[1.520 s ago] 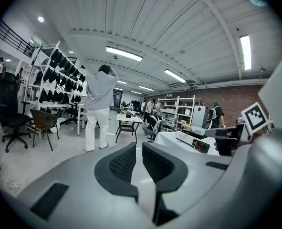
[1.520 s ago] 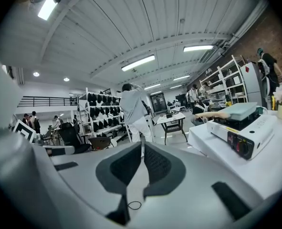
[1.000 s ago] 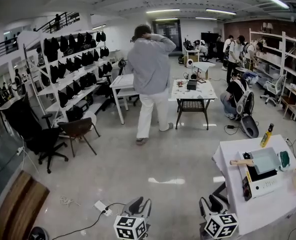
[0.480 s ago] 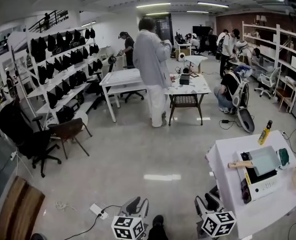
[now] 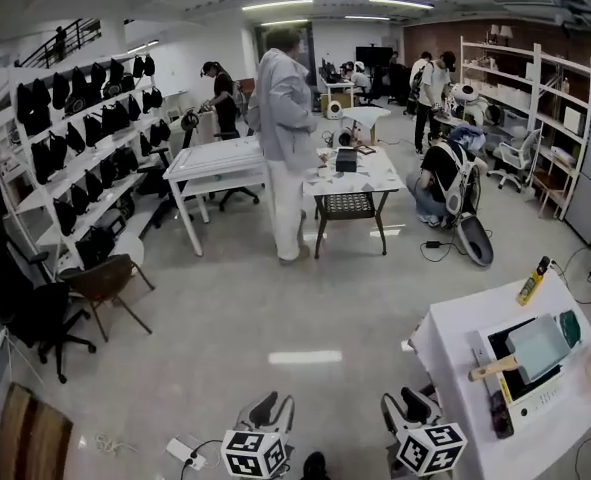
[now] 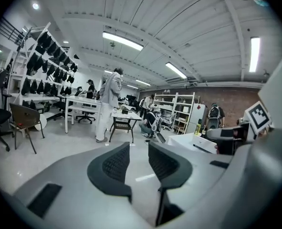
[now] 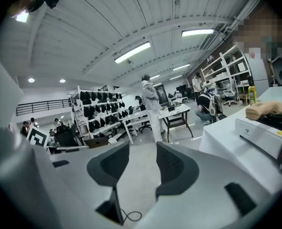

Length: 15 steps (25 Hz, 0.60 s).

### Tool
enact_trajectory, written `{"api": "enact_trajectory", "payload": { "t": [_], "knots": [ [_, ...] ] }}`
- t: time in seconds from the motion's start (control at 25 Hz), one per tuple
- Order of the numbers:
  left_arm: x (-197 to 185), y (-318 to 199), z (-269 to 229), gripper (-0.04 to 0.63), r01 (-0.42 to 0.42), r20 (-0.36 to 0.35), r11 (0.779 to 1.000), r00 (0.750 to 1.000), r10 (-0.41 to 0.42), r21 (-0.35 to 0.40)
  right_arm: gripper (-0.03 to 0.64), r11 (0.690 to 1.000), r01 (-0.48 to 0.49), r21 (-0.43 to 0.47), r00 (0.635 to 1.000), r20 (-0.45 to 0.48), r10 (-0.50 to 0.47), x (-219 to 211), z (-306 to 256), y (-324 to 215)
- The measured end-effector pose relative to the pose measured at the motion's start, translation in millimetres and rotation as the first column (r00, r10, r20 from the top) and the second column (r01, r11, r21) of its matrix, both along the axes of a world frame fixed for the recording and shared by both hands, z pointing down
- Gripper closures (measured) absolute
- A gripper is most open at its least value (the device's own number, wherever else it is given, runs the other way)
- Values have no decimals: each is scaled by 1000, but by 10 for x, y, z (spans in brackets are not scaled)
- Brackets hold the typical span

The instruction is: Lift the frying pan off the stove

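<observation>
Busy workroom, one white table [image 5: 453, 340] at lower right, one stove [image 5: 547, 400] on it, one frying pan [image 5: 537, 346] on top, left gripper [image 5: 275, 408] and right gripper [image 5: 403, 409] low down, jaws apart, holding nothing

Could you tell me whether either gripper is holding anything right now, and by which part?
Nothing is held. The left gripper and right gripper are both open and empty; the frying pan sits untouched on the stove.
</observation>
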<state>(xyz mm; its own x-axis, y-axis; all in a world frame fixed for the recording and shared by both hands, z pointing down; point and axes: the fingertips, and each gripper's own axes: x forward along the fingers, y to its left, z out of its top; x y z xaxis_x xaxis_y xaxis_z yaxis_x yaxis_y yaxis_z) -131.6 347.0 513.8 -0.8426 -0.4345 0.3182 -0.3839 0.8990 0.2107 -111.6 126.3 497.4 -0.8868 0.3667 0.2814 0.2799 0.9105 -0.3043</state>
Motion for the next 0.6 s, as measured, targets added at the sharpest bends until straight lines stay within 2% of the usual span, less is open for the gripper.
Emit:
{"api": "enact_trajectory", "payload": {
  "t": [0.36,0.6],
  "knots": [
    [-1223,-5,-92,497,-130,4,991,991,130,-7,453,991,-134,17,990,36,134,-981,-157,66],
    [-1697,-189,-5,497,-243,-8,970,970,243,-1,453,974,-225,-17,971,75,226,-1169,-314,-87]
  ]
}}
